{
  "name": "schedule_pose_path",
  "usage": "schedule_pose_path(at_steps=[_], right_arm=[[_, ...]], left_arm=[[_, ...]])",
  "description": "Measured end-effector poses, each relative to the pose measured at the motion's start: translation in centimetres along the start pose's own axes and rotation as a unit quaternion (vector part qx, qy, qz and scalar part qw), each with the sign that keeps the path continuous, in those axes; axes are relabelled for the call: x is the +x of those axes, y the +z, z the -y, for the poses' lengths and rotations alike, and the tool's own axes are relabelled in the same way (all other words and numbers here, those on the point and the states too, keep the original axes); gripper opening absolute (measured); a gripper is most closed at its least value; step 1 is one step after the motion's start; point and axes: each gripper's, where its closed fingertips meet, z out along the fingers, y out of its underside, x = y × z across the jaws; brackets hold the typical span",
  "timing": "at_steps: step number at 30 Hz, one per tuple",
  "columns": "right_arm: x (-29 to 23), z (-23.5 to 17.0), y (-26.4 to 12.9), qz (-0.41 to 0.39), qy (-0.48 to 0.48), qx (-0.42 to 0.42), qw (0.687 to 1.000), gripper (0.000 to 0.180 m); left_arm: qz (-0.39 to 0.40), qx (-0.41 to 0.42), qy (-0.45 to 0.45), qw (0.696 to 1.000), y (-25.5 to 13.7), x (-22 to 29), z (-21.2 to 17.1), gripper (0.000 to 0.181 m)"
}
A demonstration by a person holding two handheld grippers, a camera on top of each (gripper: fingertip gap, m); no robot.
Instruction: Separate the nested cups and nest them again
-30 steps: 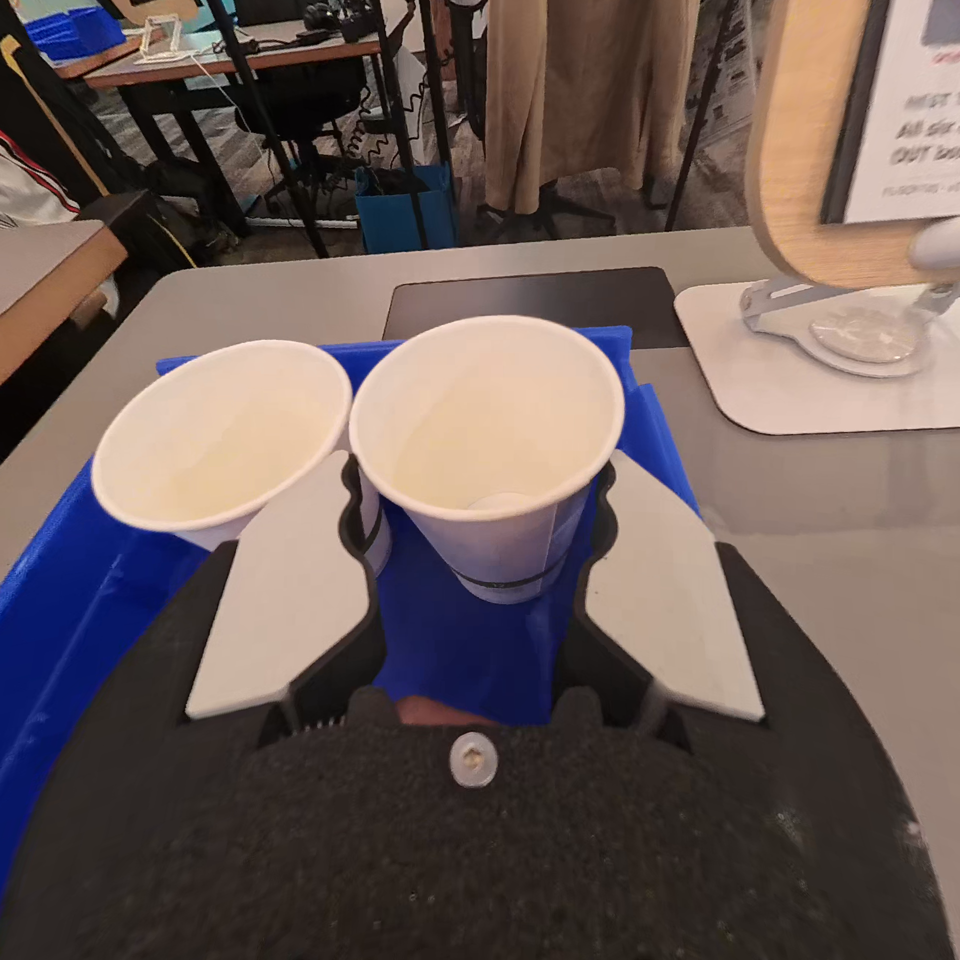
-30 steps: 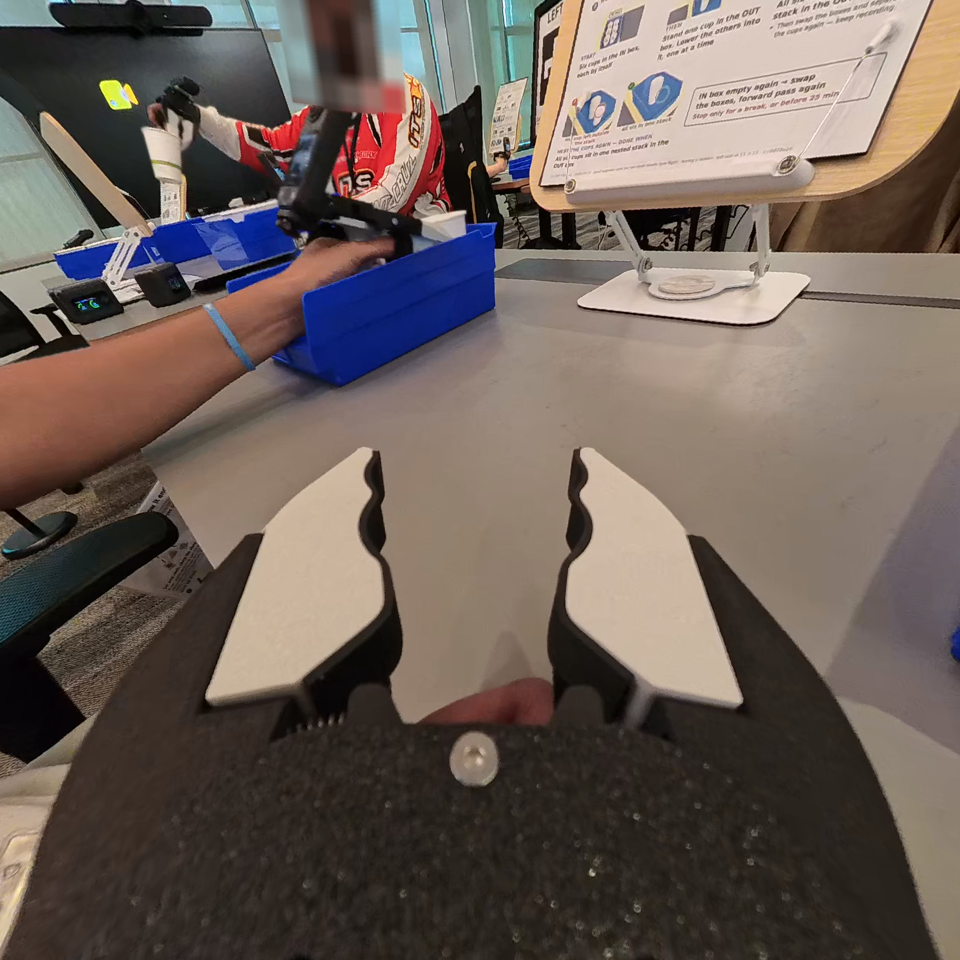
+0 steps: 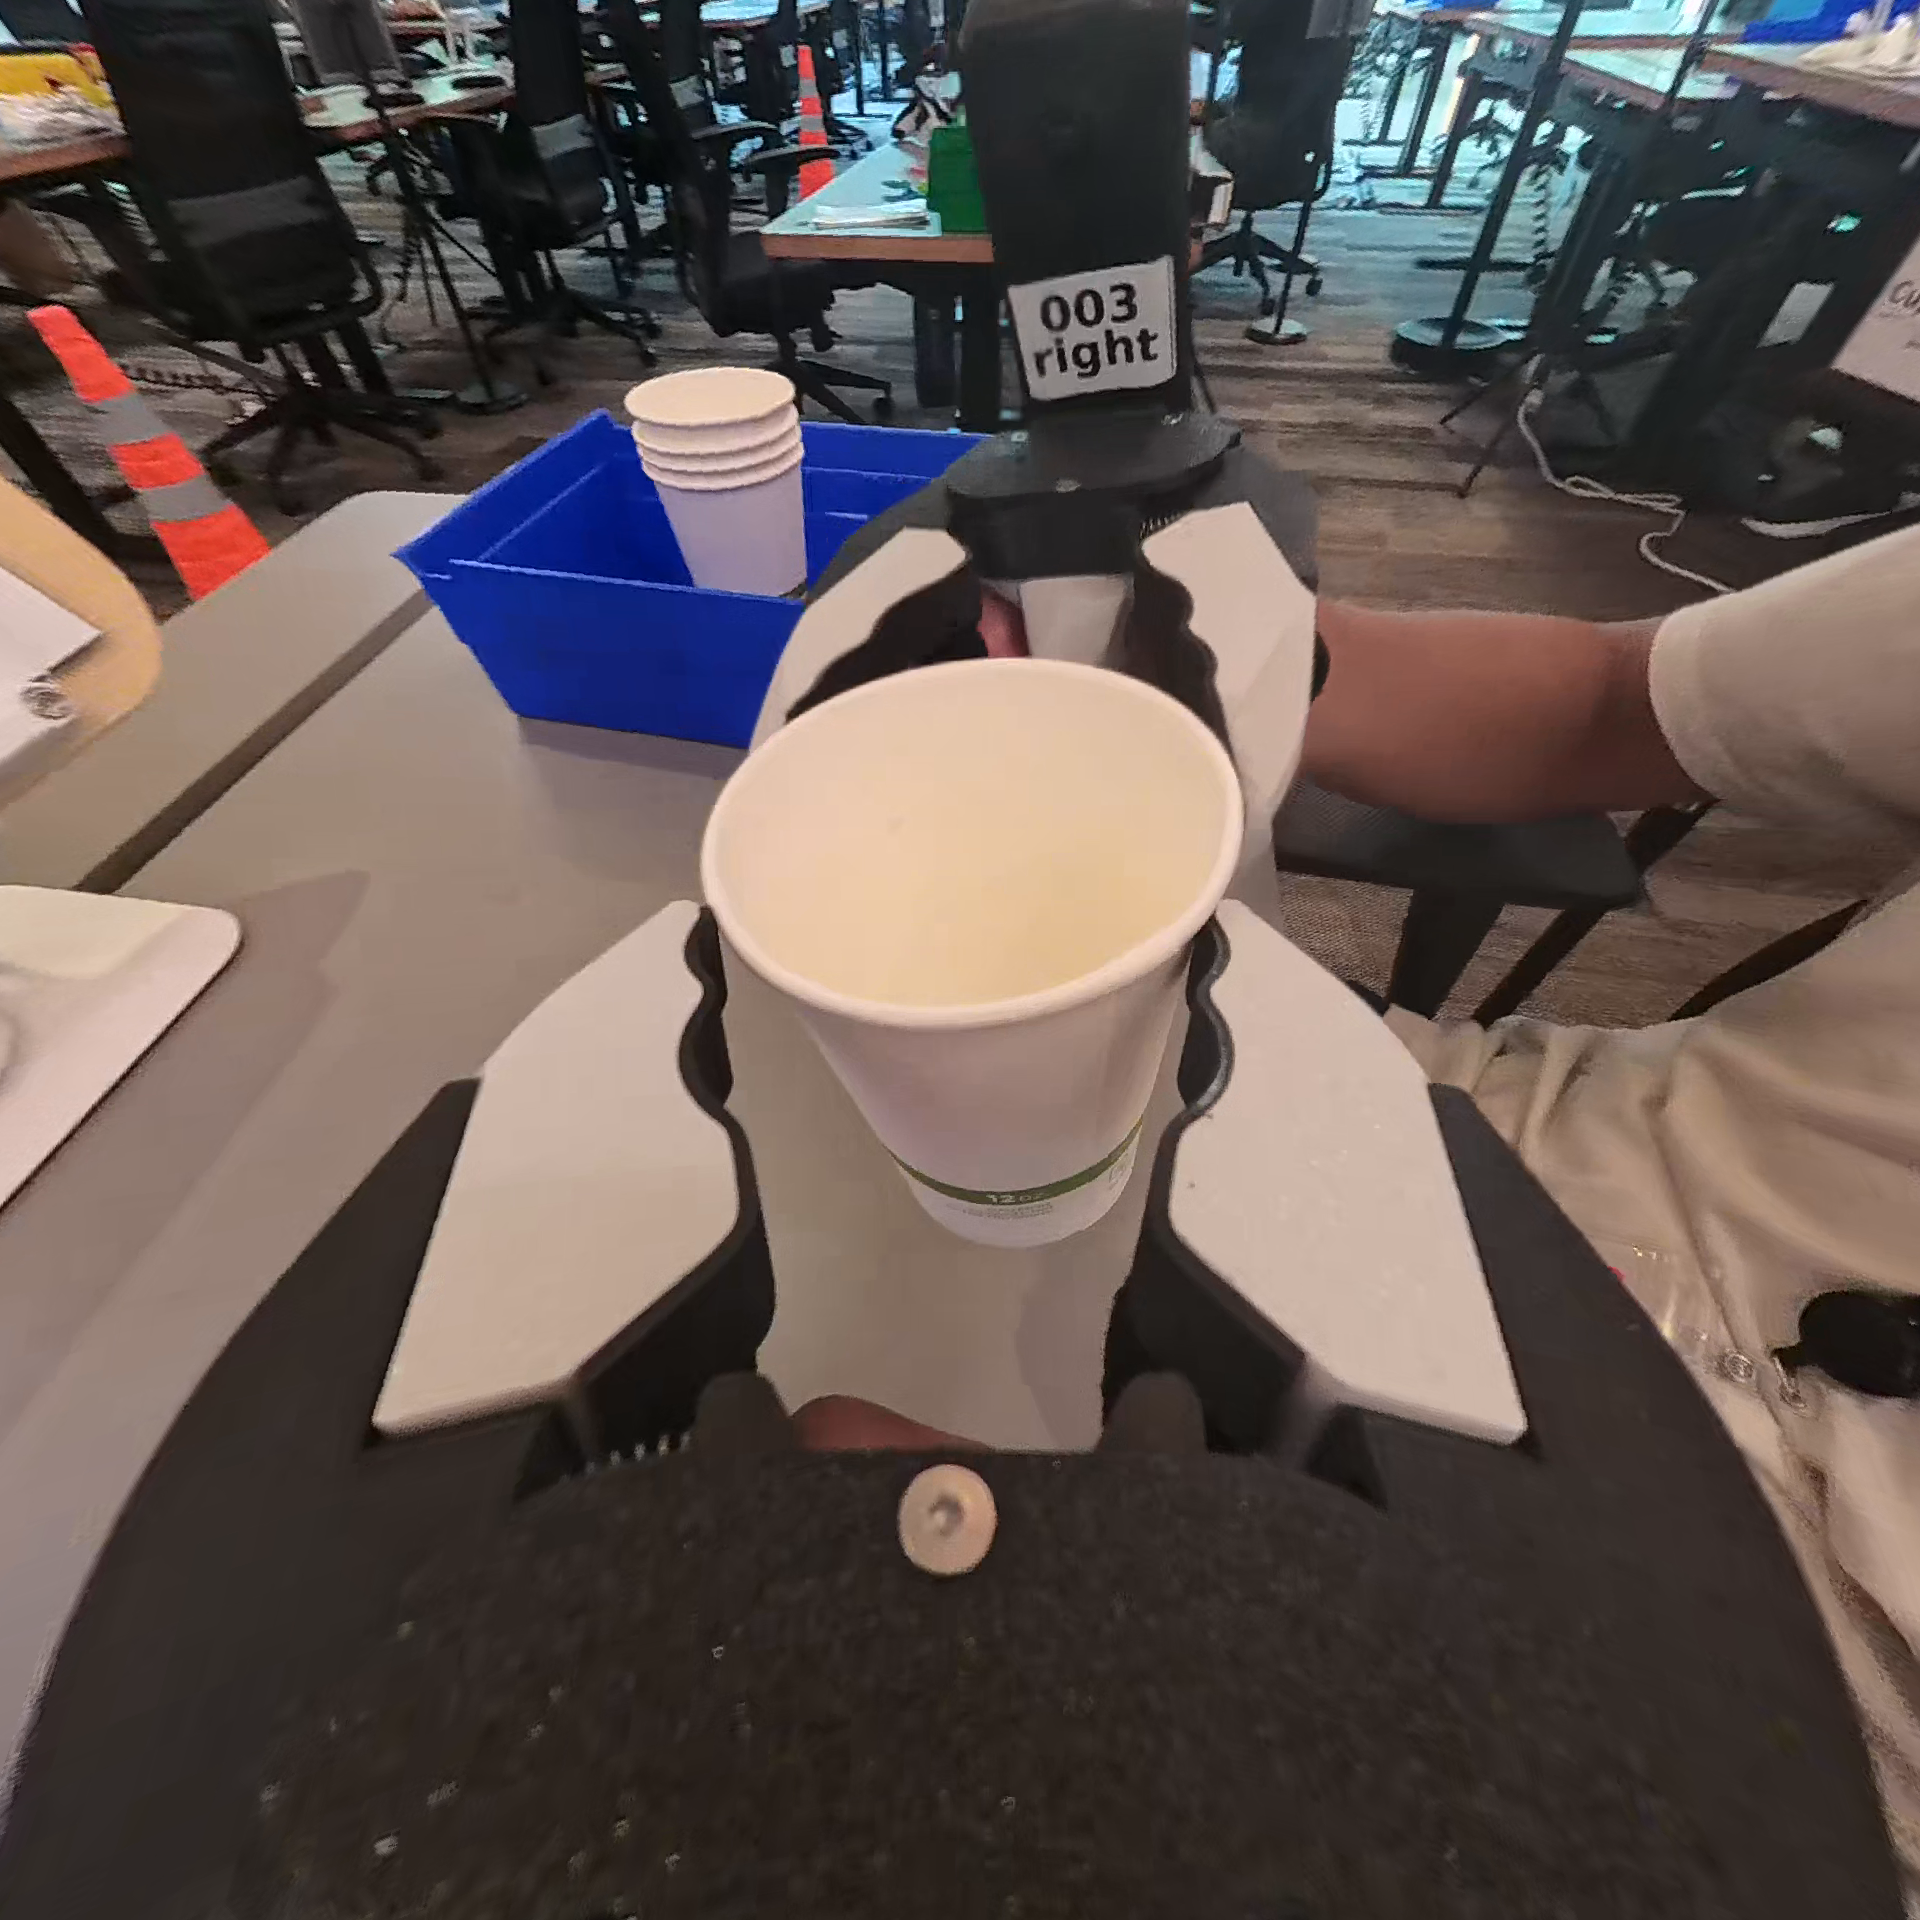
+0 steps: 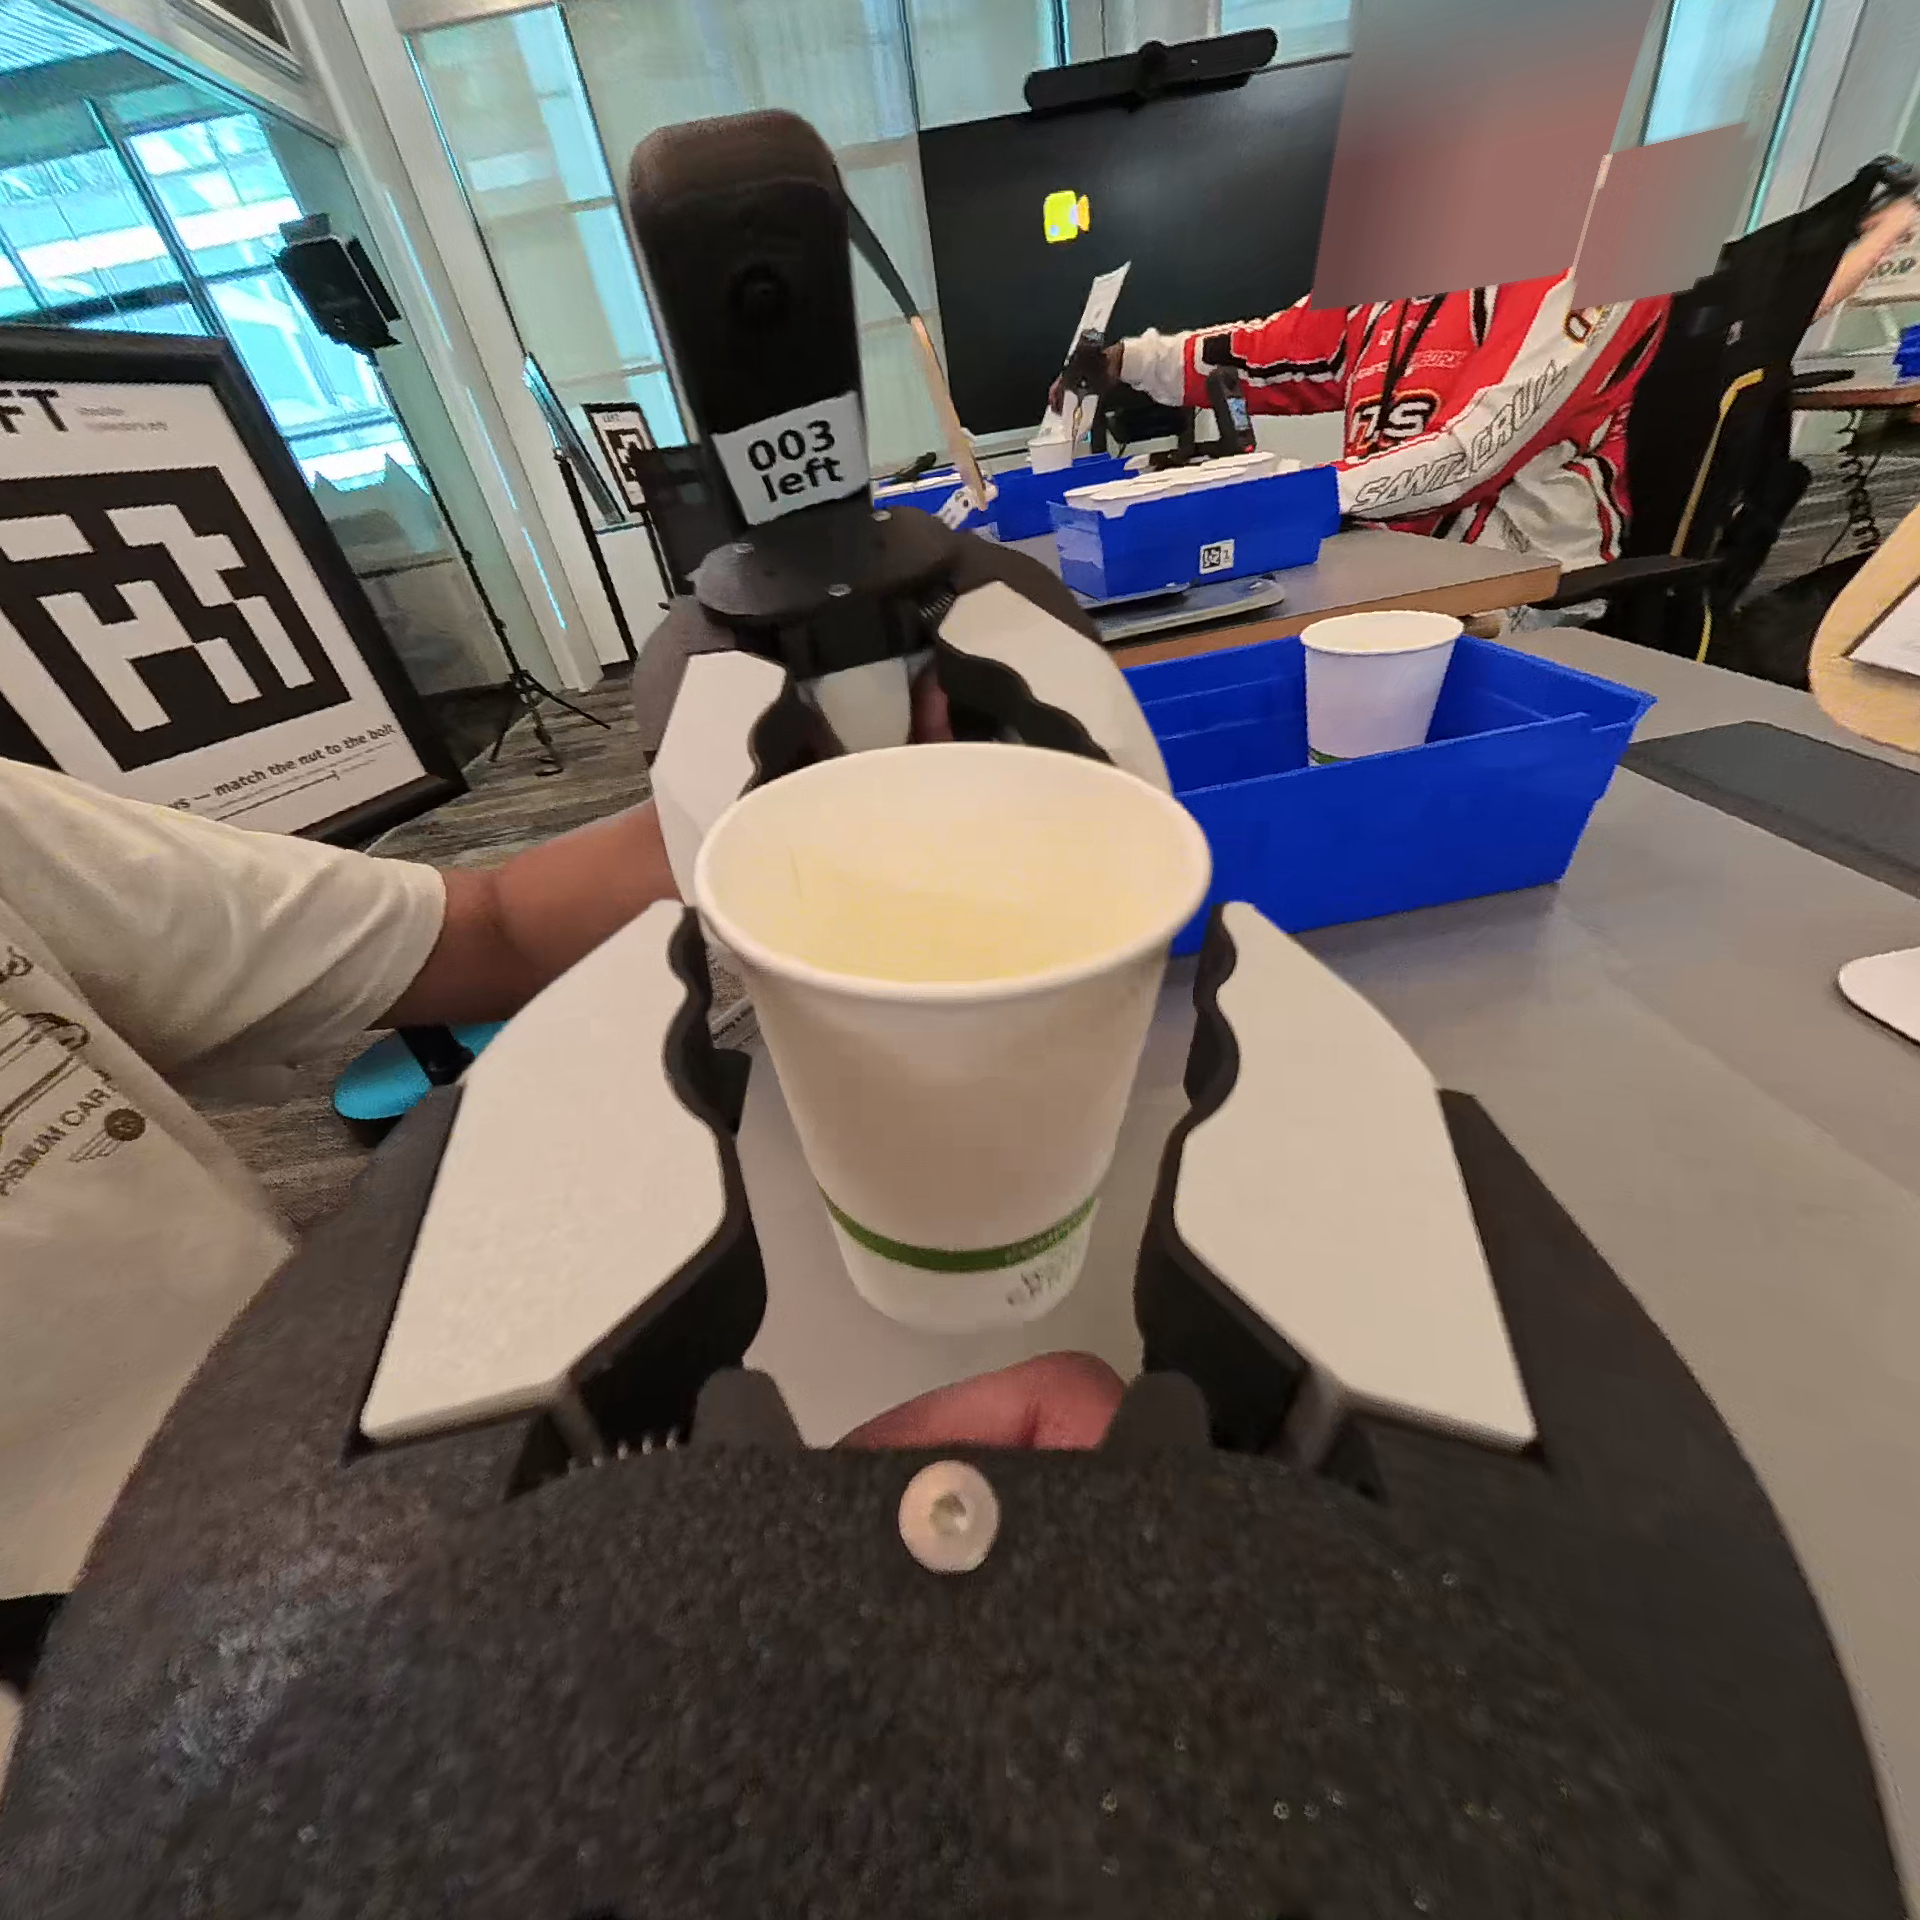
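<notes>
A white paper cup (image 3: 987,1091) with a green band near its base hangs in the air over the grey table (image 3: 416,831). My left gripper (image 3: 951,935) is shut on it just below the rim. My right gripper (image 4: 945,925) faces the left one, open, with its fingers either side of the same cup (image 4: 956,1091) and a thin gap showing. Its fingers (image 3: 1262,644) show behind the cup in the left wrist view. A stack of nested cups (image 3: 717,468) stands in a blue bin (image 3: 582,613). A single cup (image 4: 1371,686) stands in another blue bin (image 4: 1403,831).
A white stand base (image 3: 83,987) lies on the table and also shows in the right wrist view (image 4: 1881,987). An orange cone (image 3: 145,457) stands on the floor past the table. Another person in a red jacket (image 4: 1455,416) works at a farther table with blue bins.
My left gripper has lifted one cup out of the blue bin and swung it over the table. My right gripper has come up to face it, with its fingers wider around the cup.
</notes>
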Motion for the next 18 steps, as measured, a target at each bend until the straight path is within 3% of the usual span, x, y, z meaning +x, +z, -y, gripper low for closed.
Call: schedule_pose_path(at_steps=[9, 11, 14, 18], right_arm=[[0.6, 0.2, -1.3, -0.021, -0.006, 0.047, 0.999, 0.091], [0.8, 0.5, -1.9, -0.033, -0.004, 0.049, 0.998, 0.091], [1.7, 1.1, -3.6, -0.087, -0.019, 0.043, 0.995, 0.091], [3.6, 1.2, -5.6, -0.186, -0.020, 0.027, 0.982, 0.091]], left_arm=[[-0.006, 0.015, -0.033, 0.999, 1.4, 0.1, 0.3, 0.082], [0.024, 0.046, -0.049, 0.997, 0.2, -0.1, 0.9, 0.091], [0.145, 0.118, -0.100, 0.977, -2.4, -1.5, 0.9, 0.084], [0.387, 0.101, -0.161, 0.902, -5.6, -4.4, -5.1, 0.078]])
